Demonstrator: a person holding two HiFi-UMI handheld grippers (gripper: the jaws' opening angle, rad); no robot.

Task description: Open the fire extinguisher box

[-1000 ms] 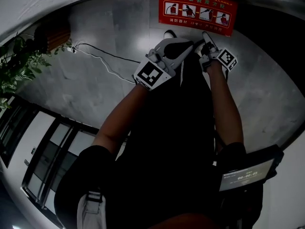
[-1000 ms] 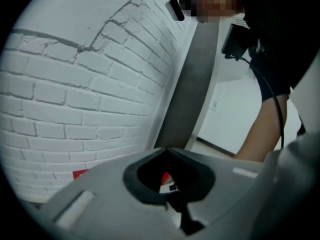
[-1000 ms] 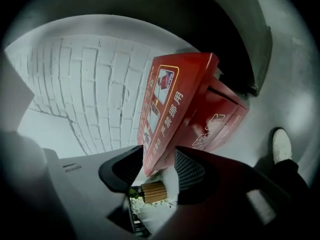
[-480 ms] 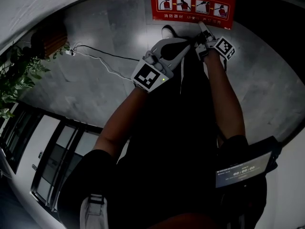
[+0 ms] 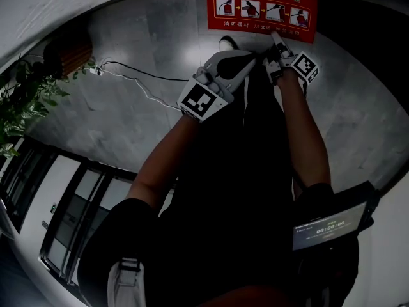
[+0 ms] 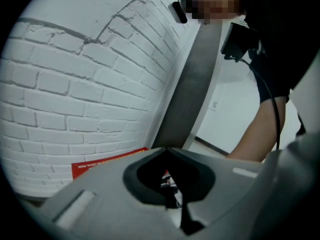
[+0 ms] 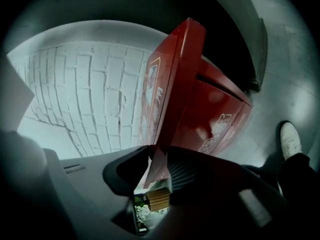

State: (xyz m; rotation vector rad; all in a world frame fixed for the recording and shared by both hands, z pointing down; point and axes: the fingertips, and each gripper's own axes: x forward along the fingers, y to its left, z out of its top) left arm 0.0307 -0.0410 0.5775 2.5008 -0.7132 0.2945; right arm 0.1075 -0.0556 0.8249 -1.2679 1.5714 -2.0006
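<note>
The red fire extinguisher box point(image 5: 262, 11) stands against the wall at the top of the head view, with picture instructions on it. My right gripper point(image 5: 276, 43) reaches its lower edge. In the right gripper view the box's red lid point(image 7: 175, 84) stands edge-on, hinged slightly off the box body point(image 7: 220, 114). Its lower corner runs between the jaws of the right gripper point(image 7: 156, 151), which are closing on it and touch it on both sides. My left gripper point(image 5: 249, 59) hangs just left of it, away from the box. In its own view the left gripper point(image 6: 167, 149) is shut and empty.
A white brick wall point(image 6: 75, 84) stands behind the box, above a grey stone floor point(image 5: 128, 120). A white cable point(image 5: 140, 82) runs across the floor toward a potted plant point(image 5: 25, 101). My white shoe point(image 7: 291, 140) is near the box. A small screen point(image 5: 323, 229) hangs at my right hip.
My right gripper has moved up to the box's lower edge. The left gripper has kept its place beside it.
</note>
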